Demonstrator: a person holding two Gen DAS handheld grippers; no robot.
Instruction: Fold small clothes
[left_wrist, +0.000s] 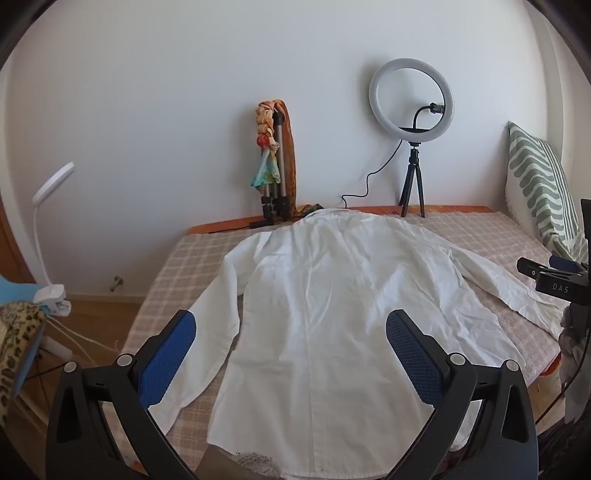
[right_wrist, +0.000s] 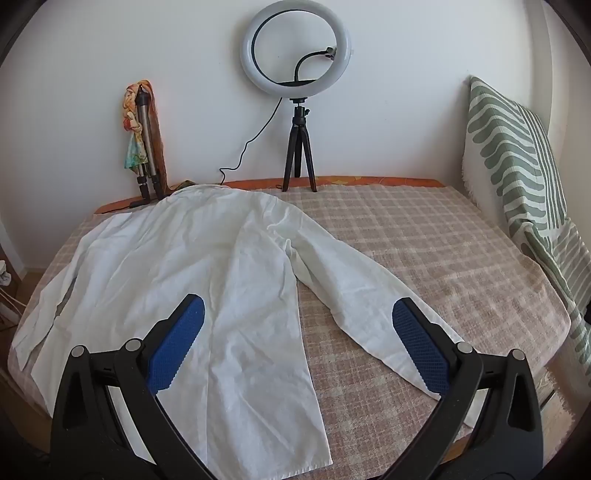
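I'm holding both grippers, left and right, above the shirt, jaws wide and gripping nothing; it's lying back-up, sleeves spread, on the bed.

Pretty bright in here, soft daylight all over, no harsh glare. The white shirt past the fingertips only shows faint grey creases and weak shadows. Both views are sharp in the middle, but fisheye bends everything, and corners go black beyond the fingers.
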